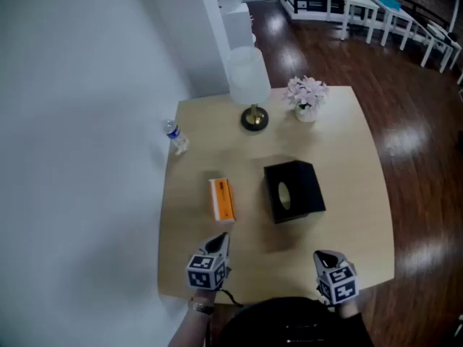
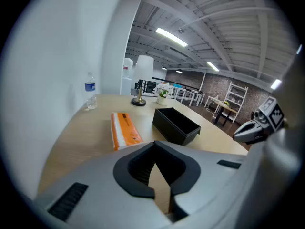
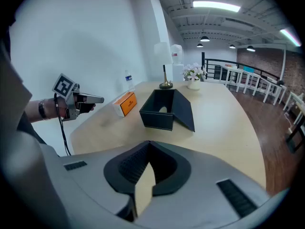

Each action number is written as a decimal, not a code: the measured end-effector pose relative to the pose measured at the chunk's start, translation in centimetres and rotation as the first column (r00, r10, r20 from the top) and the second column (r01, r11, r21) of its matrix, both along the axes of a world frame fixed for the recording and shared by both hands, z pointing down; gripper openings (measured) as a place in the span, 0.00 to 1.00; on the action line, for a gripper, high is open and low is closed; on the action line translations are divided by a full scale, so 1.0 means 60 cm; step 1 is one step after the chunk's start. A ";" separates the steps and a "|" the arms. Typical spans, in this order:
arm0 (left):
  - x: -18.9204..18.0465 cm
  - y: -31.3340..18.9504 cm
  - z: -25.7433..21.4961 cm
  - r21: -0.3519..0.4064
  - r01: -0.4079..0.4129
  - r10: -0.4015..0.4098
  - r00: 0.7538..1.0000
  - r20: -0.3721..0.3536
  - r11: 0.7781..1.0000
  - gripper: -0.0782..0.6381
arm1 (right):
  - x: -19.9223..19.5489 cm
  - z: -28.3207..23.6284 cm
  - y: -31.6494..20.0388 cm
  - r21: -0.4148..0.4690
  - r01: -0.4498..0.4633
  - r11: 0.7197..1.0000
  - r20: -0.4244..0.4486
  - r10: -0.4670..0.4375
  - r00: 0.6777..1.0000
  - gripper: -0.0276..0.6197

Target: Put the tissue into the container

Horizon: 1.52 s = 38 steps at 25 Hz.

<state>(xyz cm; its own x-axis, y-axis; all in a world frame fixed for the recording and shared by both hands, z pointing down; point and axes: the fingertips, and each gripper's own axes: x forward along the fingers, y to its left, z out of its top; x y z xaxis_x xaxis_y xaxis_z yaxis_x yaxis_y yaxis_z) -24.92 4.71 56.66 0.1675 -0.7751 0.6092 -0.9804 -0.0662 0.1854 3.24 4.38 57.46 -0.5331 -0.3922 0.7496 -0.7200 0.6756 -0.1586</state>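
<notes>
An orange and white tissue pack [image 1: 222, 199] [image 2: 123, 129] [image 3: 125, 103] lies flat on the round wooden table [image 1: 340, 157], left of centre. Right of it stands the black box container [image 1: 312, 194] [image 2: 176, 124] [image 3: 157, 118], open at the top, with a flap hanging on one side. My left gripper [image 1: 219, 246] [image 2: 153, 148] hovers at the table's near edge, short of the pack, jaws shut and empty. My right gripper [image 1: 323, 256] [image 3: 149, 145] is at the near edge too, short of the container, jaws together with nothing between them. Each gripper shows in the other's view [image 3: 93, 99] [image 2: 244, 132].
At the far side of the table stand a lamp with a white shade [image 1: 251, 85] and a small pot of pink flowers [image 1: 306, 96]. A water bottle [image 1: 176, 136] stands at the left edge by the white wall. Dark wooden floor surrounds the table.
</notes>
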 end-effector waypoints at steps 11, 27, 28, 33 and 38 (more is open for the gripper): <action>-0.164 -0.139 0.064 -0.069 0.122 -0.126 0.990 -0.067 0.990 0.47 | -0.035 0.027 0.003 -0.043 -0.014 0.999 -0.050 0.012 0.999 0.05; -0.047 -0.205 0.081 -0.143 0.010 0.001 0.997 0.078 0.990 0.26 | -0.003 0.041 -0.018 -0.060 -0.109 0.992 -0.041 0.106 0.993 0.05; -0.036 -0.210 0.086 -0.150 0.004 0.010 0.996 0.091 0.989 0.26 | 0.001 0.042 -0.019 -0.060 -0.111 0.992 -0.041 0.109 0.993 0.05; 0.022 -0.233 0.111 -0.191 -0.050 0.083 0.982 0.169 0.980 0.26 | 0.015 0.045 -0.023 -0.064 -0.130 0.989 -0.030 0.128 0.991 0.05; 0.052 -0.241 0.131 -0.214 -0.054 0.097 0.977 0.192 0.975 0.26 | 0.035 0.052 -0.024 -0.077 -0.140 0.987 -0.036 0.137 0.990 0.05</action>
